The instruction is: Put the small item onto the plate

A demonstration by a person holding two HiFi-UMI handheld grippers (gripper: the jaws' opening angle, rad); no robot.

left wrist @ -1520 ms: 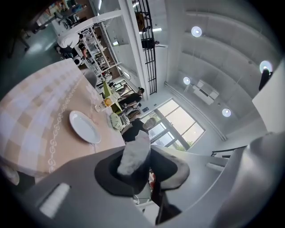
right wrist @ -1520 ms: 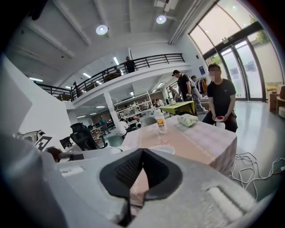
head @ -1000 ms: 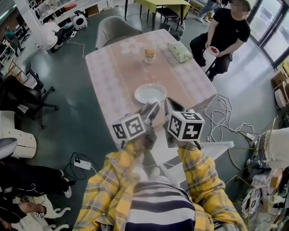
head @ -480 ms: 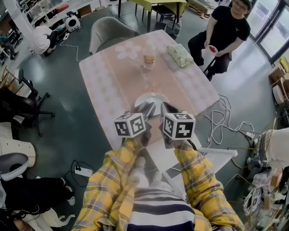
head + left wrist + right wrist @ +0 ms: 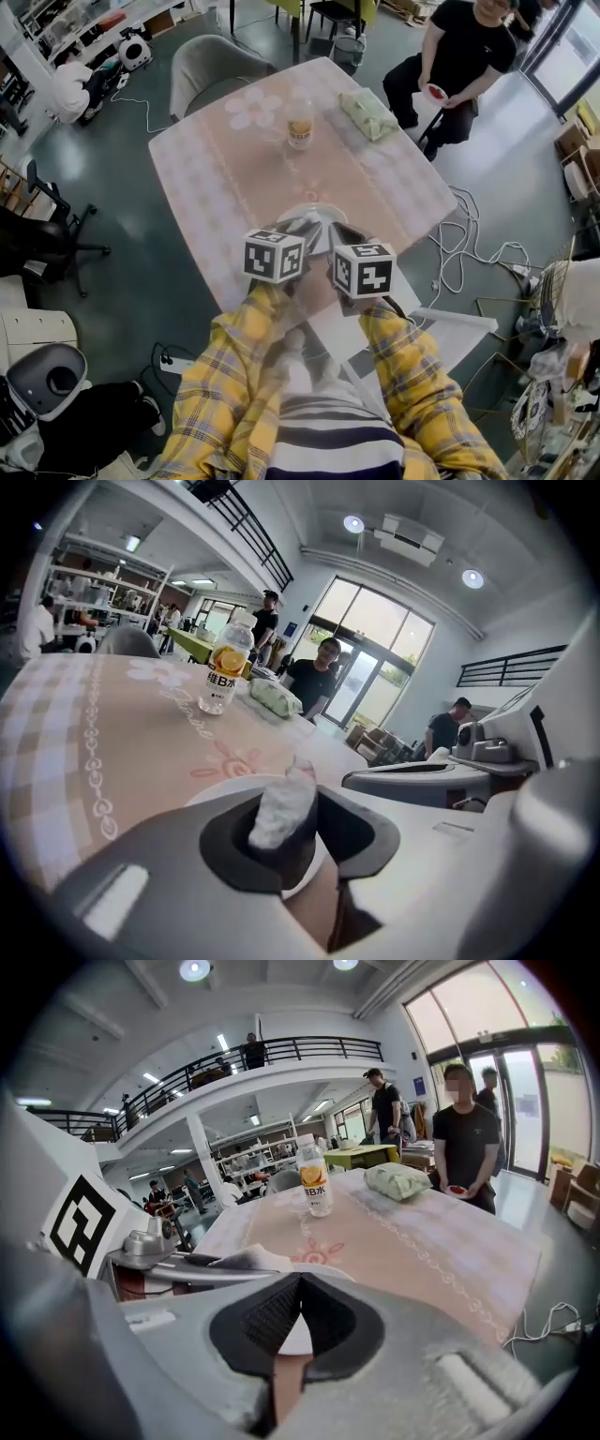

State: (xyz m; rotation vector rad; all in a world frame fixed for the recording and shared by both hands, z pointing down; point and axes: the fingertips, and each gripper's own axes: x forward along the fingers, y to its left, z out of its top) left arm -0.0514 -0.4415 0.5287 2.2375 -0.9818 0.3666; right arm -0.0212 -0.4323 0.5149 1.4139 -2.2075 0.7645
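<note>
A white plate (image 5: 314, 216) lies near the front edge of the pink patterned table (image 5: 220, 178). My left gripper (image 5: 302, 228) hangs over the plate's near rim with a small crumpled white item (image 5: 281, 808) between its pads. Its jaws are opening, and the pads still touch the item. In the left gripper view the plate (image 5: 220, 794) shows just beyond and below the jaws. My right gripper (image 5: 343, 234) is right beside the left one, shut and empty, with the plate (image 5: 328, 1271) ahead of its pads (image 5: 272, 1321).
A drink bottle (image 5: 299, 122) stands at mid-table and a green packet (image 5: 367, 112) lies at the far right. A grey chair (image 5: 211, 66) is behind the table. A person in black (image 5: 459, 56) sits at the far right corner. Cables lie on the floor at right.
Both grippers have moved forward over the plate's near rim, so less of the plate shows. The white item stays between the left jaws.
</note>
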